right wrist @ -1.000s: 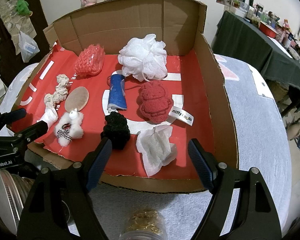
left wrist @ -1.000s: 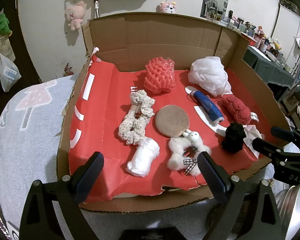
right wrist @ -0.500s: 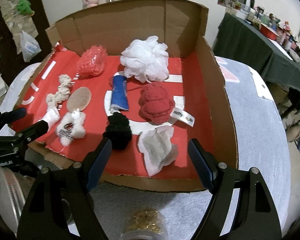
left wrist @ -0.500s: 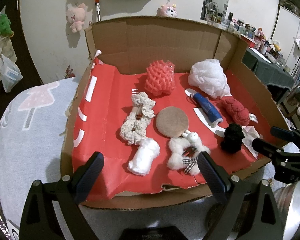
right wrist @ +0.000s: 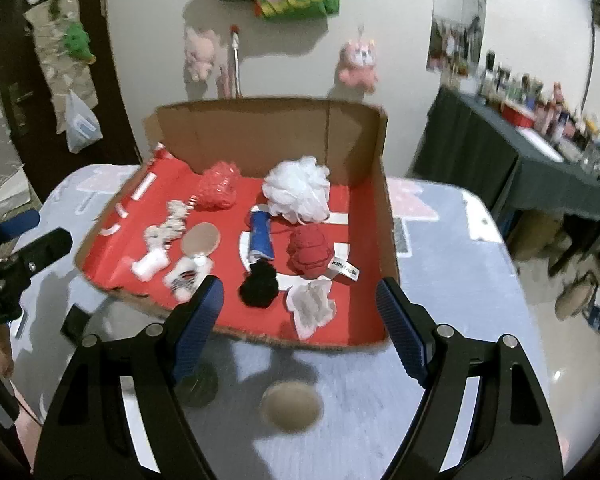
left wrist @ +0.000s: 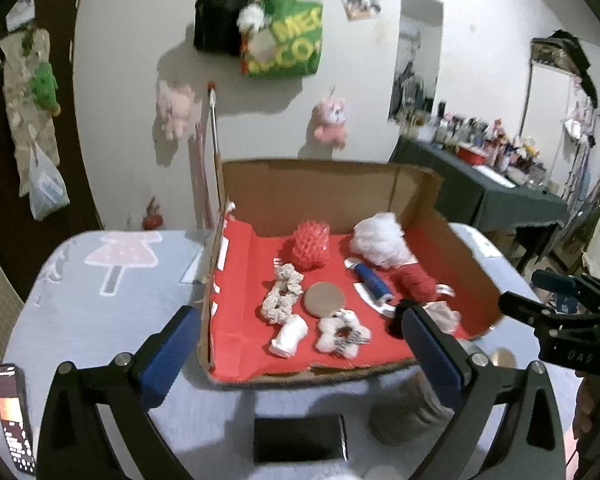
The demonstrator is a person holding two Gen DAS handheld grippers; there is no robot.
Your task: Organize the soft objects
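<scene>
Soft toys [right wrist: 308, 252] fill box; both claws gape (phone [left wrist: 14, 416] only left view).

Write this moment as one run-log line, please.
left gripper: open, empty | right gripper: open, empty | soft items in cardboard box

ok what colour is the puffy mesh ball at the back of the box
White. The mesh ball shows best in the right wrist view, beside the red knit toy.

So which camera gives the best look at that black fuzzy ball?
The right wrist view: the black fuzzy ball lies in plain sight on the red liner, near the box's front edge. In the left wrist view, the left gripper's right finger hides nearly all of it.
</scene>
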